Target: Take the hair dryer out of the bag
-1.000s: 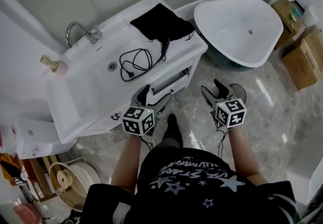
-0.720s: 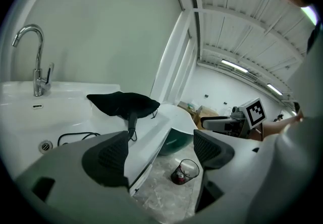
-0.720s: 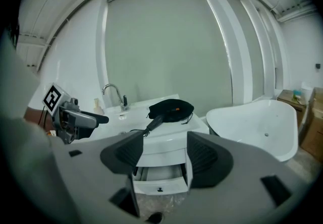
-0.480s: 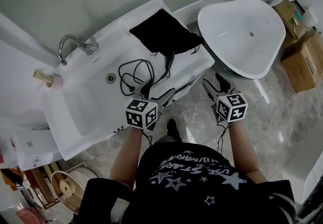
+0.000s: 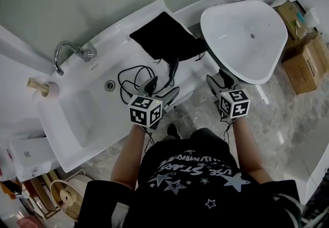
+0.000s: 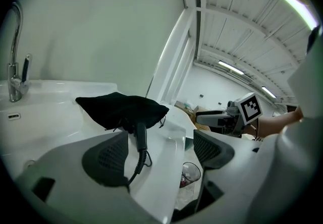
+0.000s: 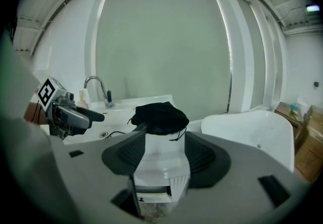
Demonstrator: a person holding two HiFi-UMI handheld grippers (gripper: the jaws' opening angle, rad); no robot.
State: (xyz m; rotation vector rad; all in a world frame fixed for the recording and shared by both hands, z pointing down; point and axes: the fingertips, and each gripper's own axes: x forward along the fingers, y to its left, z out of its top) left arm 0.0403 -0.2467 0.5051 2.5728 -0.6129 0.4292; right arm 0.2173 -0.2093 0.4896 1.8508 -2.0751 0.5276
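Hovering near the bag (image 5: 162, 37), left gripper (image 5: 161, 88) and right gripper (image 5: 216, 78) are gaping empty, the right's jaws having just been narrowing.

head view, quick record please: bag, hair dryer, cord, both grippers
bag: black cloth, lying on the white sink counter
hair dryer: mostly inside the bag, only its handle sticks out
cord: loosely coiled on the counter by the basin
left gripper: open, empty, short of the handle
right gripper: open, jaws have just been closing a little, nothing between them
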